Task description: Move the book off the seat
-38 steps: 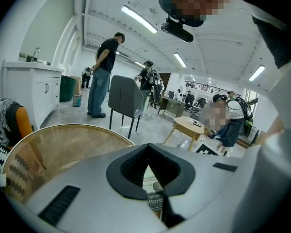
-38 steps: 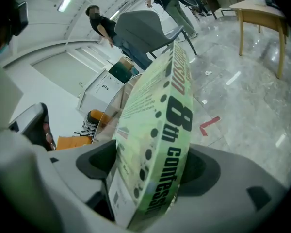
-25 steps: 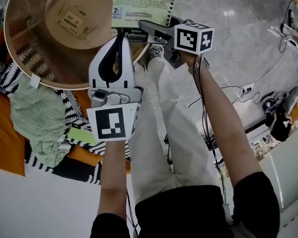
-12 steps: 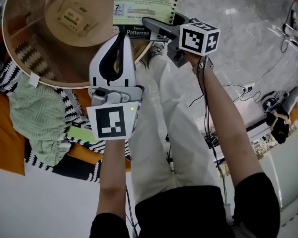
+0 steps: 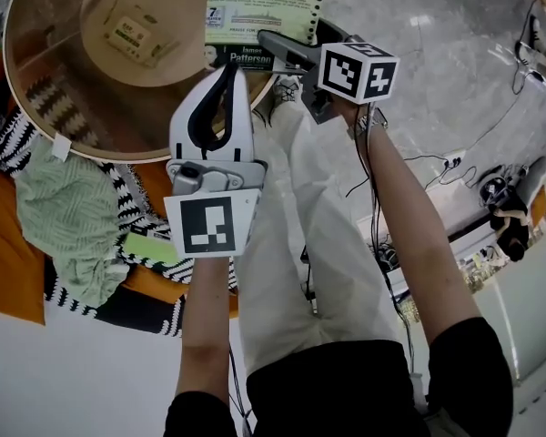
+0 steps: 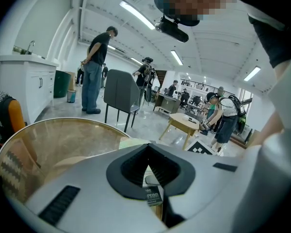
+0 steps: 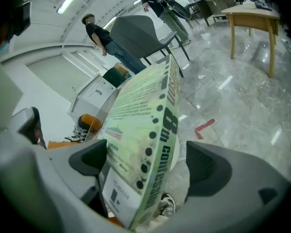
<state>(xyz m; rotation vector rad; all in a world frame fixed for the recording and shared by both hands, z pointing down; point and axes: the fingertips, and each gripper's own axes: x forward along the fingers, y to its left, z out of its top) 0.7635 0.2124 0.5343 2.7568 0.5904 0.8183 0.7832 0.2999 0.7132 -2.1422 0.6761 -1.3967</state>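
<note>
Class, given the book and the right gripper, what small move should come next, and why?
Probably close the right gripper on the book. Its jaws have just been opening and stand apart round the book's edge, with a gap at one jaw, so nothing grips it yet; in the head view the book overlaps the rim of the round seat.

a round light-brown seat point(image 5: 64, 107) with a thin raised rim carries a pale green paperback book point(image 5: 264, 3) lying flat at its right edge, the near end past the rim. a small printed label point(image 5: 132, 36) sits on its raised centre. beside it, black cables point(image 5: 419, 164) trail across the glossy grey marbled floor point(image 5: 455, 71).
</note>
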